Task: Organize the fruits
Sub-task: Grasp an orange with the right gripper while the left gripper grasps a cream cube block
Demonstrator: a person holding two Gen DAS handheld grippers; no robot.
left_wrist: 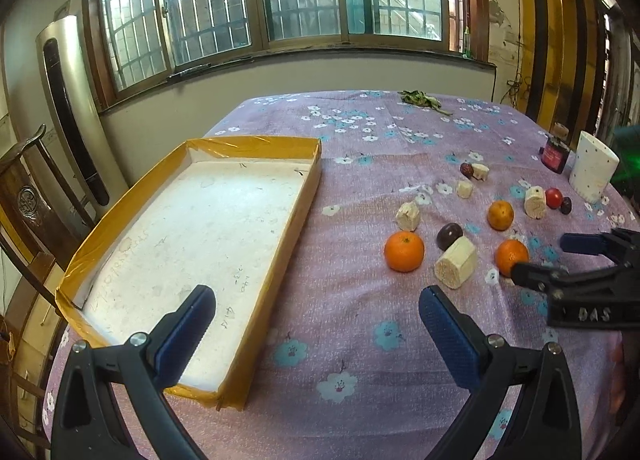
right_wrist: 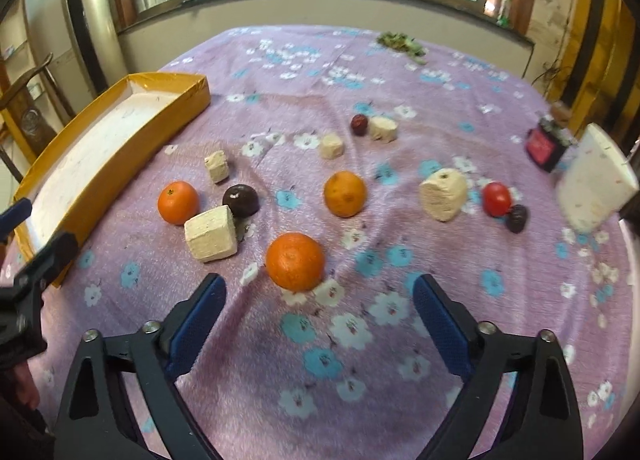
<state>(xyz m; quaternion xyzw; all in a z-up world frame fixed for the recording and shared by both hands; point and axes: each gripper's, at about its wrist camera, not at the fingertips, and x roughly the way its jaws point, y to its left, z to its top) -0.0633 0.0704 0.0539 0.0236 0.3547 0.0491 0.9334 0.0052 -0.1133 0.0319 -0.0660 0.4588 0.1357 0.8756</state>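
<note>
We are reaching for the nearest round orange tangerine, which sits on the flowered purple bench just ahead of our right claw, jaws wide and empty. Next we should straddle it, close, then carry it to the empty yellow-rimmed white tray, where our left claw hovers wide.

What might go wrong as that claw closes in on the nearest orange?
The orange is round and sits on wrinkled cloth, so an off-centre pinch by the right gripper may roll it away. It could bump the pale block beside it. The left gripper hangs open by the tray, so the two could collide there.
</note>
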